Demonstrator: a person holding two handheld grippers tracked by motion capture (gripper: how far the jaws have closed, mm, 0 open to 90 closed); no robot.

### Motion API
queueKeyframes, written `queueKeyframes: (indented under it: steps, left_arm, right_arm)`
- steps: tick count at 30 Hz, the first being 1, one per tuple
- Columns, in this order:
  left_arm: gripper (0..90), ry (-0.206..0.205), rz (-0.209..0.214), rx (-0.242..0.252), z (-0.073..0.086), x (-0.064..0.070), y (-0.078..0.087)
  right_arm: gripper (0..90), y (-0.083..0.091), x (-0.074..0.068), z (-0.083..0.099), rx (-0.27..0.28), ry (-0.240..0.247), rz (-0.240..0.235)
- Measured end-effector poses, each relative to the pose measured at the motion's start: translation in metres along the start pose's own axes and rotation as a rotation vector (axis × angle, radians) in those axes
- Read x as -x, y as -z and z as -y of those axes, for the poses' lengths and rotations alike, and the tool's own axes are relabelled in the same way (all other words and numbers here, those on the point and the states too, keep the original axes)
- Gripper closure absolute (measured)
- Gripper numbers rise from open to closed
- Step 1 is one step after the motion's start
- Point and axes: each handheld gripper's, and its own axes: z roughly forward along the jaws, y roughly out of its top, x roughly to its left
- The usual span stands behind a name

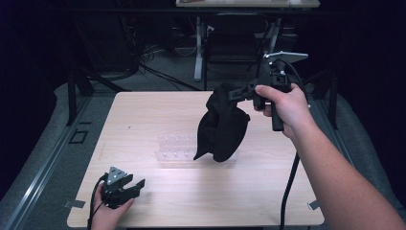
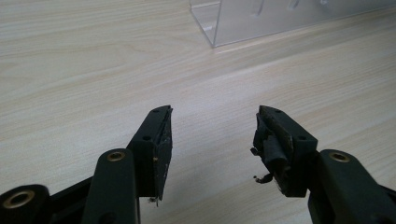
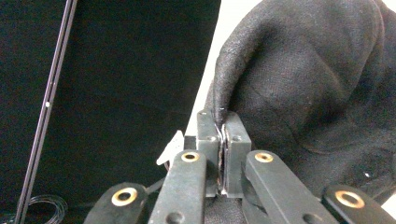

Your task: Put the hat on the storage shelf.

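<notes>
- Above the pale wood-grain surface (image 1: 158, 115), the right gripper (image 1: 238, 93) holds a black woven cloth (image 1: 222, 127) aloft; its fingers (image 3: 208, 135) are pressed together on a fold of the fabric's edge.
- Under the hanging, bunched cloth sits a clear plastic rack (image 1: 174, 149), partly hidden by it.
- Near the front left corner, the left gripper (image 1: 134, 184) rests low, its fingers (image 2: 156, 140) spread apart and holding nothing.

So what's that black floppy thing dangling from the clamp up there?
It looks like a black cloth item, soft and matte with a woven grain, possibly a cap or bag. The right gripper, jaws shut, pinches a fold at its top edge. It hangs crumpled, lifted above the wooden table, in front of a clear plastic rack.
</notes>
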Motion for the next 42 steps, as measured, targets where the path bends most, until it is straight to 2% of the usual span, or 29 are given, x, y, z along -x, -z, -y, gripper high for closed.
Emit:
queueKeyframes:
  steps: [18,26,36,37,42]
  left_arm:
    - [46.4,-0.002,0.0,-0.002,0.0,-0.001,0.0]
    - [46.4,0.002,0.0,0.001,0.0,-0.001,0.0]
    - [46.7,-0.014,0.009,0.002,-0.001,0.006,-0.001]
    - [46.8,-0.013,0.014,-0.007,-0.001,0.007,0.0]
    - [47.7,-0.031,0.014,0.005,-0.003,0.01,0.0]
  right_arm:
    - [88.3,-0.022,0.01,-0.018,0.011,0.0,0.049]
    - [88.3,-0.035,0.014,-0.023,-0.01,0.004,0.066]
    - [88.0,-0.043,0.012,-0.021,-0.023,0.024,0.046]
    - [87.9,-0.046,0.013,-0.02,-0.023,0.017,0.026]
    - [87.9,-0.049,0.014,-0.018,-0.028,0.013,-0.001]
